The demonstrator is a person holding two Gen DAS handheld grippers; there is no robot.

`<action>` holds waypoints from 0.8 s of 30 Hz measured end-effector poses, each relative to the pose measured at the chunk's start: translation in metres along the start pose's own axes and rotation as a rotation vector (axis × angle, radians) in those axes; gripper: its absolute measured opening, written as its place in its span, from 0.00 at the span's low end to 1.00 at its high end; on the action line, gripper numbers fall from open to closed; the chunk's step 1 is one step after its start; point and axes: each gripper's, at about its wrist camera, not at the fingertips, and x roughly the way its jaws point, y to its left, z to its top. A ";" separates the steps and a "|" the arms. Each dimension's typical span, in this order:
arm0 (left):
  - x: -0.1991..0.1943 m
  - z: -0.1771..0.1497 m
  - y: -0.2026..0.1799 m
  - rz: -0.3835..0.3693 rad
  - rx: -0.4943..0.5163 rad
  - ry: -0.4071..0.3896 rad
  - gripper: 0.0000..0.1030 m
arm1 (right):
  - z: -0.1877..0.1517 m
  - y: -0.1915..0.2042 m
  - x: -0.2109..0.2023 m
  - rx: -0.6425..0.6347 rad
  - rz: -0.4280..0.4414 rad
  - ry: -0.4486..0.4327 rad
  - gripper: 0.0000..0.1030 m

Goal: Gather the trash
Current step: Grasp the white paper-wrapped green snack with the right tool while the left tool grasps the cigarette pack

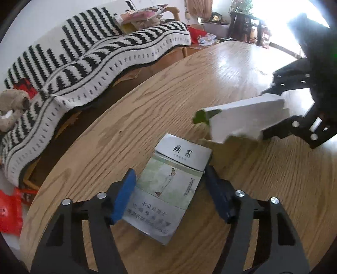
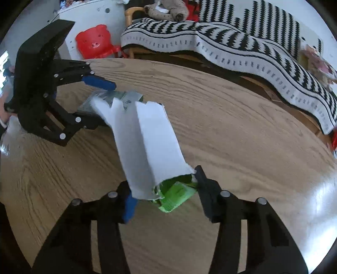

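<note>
A flat cigarette pack (image 1: 168,185) with a printed figure sits between the blue-padded fingers (image 1: 124,194) of my left gripper (image 1: 170,179), which is shut on it over the round wooden table (image 1: 147,109). My right gripper (image 2: 166,185) is shut on a torn white carton with a green printed side (image 2: 151,147). In the left wrist view the carton (image 1: 242,118) hangs above the table at the right, held by the right gripper (image 1: 271,111). In the right wrist view the left gripper (image 2: 101,101) and the pack (image 2: 118,98) lie behind the carton.
A sofa with a black-and-white striped throw (image 1: 84,59) runs along the table's far side. A red child's chair (image 2: 94,42) and a plush toy (image 2: 166,9) stand beyond the table. A red bag (image 1: 10,212) lies on the floor at the left.
</note>
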 end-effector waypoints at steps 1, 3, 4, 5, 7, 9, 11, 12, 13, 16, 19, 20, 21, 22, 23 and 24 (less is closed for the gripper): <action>-0.001 -0.001 -0.002 0.010 -0.014 0.000 0.60 | -0.006 0.000 -0.004 0.021 -0.002 -0.003 0.46; -0.005 -0.003 -0.010 0.029 -0.031 0.001 0.58 | -0.017 -0.002 -0.015 0.078 -0.007 -0.015 0.45; -0.007 -0.003 -0.016 0.039 -0.041 0.003 0.58 | -0.023 -0.003 -0.020 0.105 -0.010 -0.021 0.44; -0.009 -0.004 -0.021 0.044 -0.049 0.006 0.57 | -0.029 -0.005 -0.026 0.133 -0.017 -0.024 0.44; -0.015 -0.004 -0.032 0.046 -0.077 0.002 0.14 | -0.044 -0.008 -0.042 0.180 -0.034 -0.039 0.44; -0.021 0.001 -0.041 0.061 -0.139 0.020 0.04 | -0.060 -0.010 -0.060 0.223 -0.053 -0.056 0.44; -0.022 0.003 -0.050 0.024 -0.190 0.032 0.04 | -0.082 -0.013 -0.084 0.258 -0.076 -0.070 0.44; -0.020 0.002 -0.056 0.052 -0.166 0.042 0.04 | -0.094 -0.014 -0.095 0.282 -0.074 -0.072 0.44; -0.019 0.002 -0.062 0.090 -0.134 0.049 0.05 | -0.104 -0.016 -0.103 0.300 -0.073 -0.073 0.44; -0.027 0.000 -0.058 0.138 -0.123 0.038 0.24 | -0.135 -0.019 -0.131 0.351 -0.068 -0.088 0.44; -0.041 -0.001 -0.044 0.119 -0.117 -0.004 0.77 | -0.164 -0.021 -0.156 0.382 -0.062 -0.118 0.44; -0.042 0.001 -0.037 0.118 -0.121 -0.005 0.77 | -0.171 -0.022 -0.161 0.395 -0.058 -0.122 0.44; -0.040 0.002 -0.032 0.100 -0.127 0.004 0.77 | -0.175 -0.024 -0.163 0.404 -0.057 -0.124 0.44; -0.037 0.001 -0.028 0.088 -0.127 0.012 0.77 | -0.177 -0.024 -0.165 0.409 -0.055 -0.123 0.44; -0.030 0.000 -0.025 0.092 -0.122 0.027 0.77 | -0.181 -0.025 -0.166 0.413 -0.052 -0.121 0.44; -0.025 -0.002 -0.022 0.088 -0.124 0.040 0.77 | -0.183 -0.024 -0.167 0.413 -0.052 -0.120 0.44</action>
